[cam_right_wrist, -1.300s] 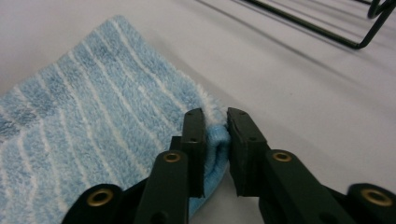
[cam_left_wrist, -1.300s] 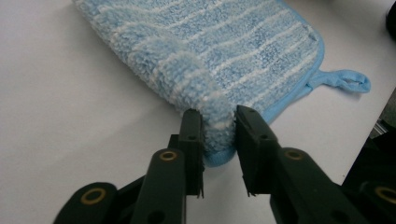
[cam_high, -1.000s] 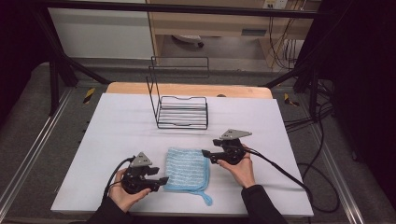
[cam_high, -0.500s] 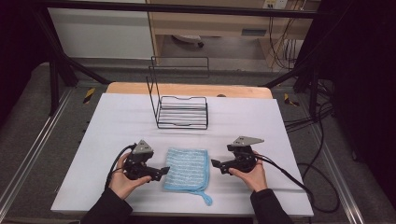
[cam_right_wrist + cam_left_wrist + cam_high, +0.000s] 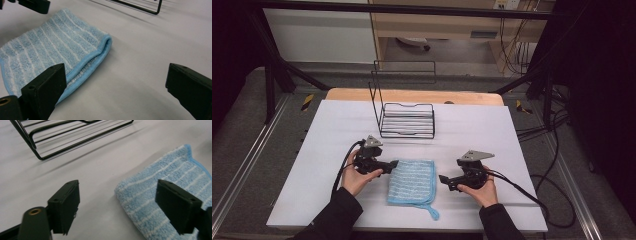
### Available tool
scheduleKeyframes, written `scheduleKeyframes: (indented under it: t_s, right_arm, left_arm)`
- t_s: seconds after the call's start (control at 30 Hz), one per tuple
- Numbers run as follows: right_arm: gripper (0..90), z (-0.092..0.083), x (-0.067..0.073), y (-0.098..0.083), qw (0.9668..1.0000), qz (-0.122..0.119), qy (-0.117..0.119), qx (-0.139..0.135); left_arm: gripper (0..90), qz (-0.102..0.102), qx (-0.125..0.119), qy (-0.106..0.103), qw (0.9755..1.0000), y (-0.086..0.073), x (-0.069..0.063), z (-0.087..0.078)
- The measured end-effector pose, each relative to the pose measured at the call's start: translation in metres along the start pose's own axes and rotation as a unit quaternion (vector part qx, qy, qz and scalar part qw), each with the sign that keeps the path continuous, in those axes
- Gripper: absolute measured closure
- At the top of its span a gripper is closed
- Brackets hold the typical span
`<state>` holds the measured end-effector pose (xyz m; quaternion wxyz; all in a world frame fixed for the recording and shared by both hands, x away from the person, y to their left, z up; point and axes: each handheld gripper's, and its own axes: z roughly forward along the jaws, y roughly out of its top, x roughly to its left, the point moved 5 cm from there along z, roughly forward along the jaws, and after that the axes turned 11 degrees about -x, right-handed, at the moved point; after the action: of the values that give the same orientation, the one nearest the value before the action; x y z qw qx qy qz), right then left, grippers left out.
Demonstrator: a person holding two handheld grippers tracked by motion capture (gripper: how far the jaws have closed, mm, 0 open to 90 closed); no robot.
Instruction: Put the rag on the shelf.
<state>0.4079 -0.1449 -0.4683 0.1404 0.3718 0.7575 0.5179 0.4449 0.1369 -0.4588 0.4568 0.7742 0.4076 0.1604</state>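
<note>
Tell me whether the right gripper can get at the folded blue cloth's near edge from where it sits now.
Probably yes. The right gripper sits just beside the blue cloth with its jaws open and only bare white table between them. The wire rack stands well behind, out of the way.

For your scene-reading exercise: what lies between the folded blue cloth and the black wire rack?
Nothing: in the high view, bare white table separates the cloth from the rack.

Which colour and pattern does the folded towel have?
The towel is light blue with thin white stripes; the right gripper view shows it best.

Probably a lab: framed rig [image 5: 272, 85], trailing cables [image 5: 537, 135], white-covered table [image 5: 492, 125].
</note>
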Motion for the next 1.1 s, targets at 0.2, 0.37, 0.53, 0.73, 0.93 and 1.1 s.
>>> scheduleKeyframes:
  t_s: [0.2, 0.37, 0.53, 0.73, 0.93, 1.1]
  right_arm:
    - [5.6, 0.001, 0.000, 0.001, 1.0000, 0.004, -0.002, -0.006]
    - [6.4, 0.003, 0.000, -0.001, 1.0000, 0.002, -0.002, -0.005]
    - [7.1, 0.004, 0.000, -0.001, 1.0000, 0.009, 0.000, -0.005]
    - [9.9, 0.007, 0.000, 0.005, 0.9996, 0.023, -0.006, -0.015]
    - [12.1, 0.022, 0.004, 0.016, 0.9993, 0.033, -0.016, -0.009]
    - [22.0, 0.042, 0.006, 0.021, 0.9992, 0.037, -0.016, 0.003]
  left_arm:
    - [40.6, -0.016, 0.021, -0.007, 0.9996, -0.011, 0.001, 0.012]
    - [51.3, -0.019, 0.024, -0.014, 0.9994, -0.015, 0.000, 0.015]
    - [60.7, -0.023, 0.029, -0.024, 0.9990, -0.018, -0.002, 0.015]
    - [71.9, -0.026, 0.032, -0.032, 0.9986, -0.019, -0.005, 0.016]
    - [74.9, -0.029, 0.031, -0.030, 0.9986, -0.019, -0.006, 0.016]
    - [75.8, -0.025, 0.028, -0.031, 0.9988, -0.020, -0.007, 0.016]
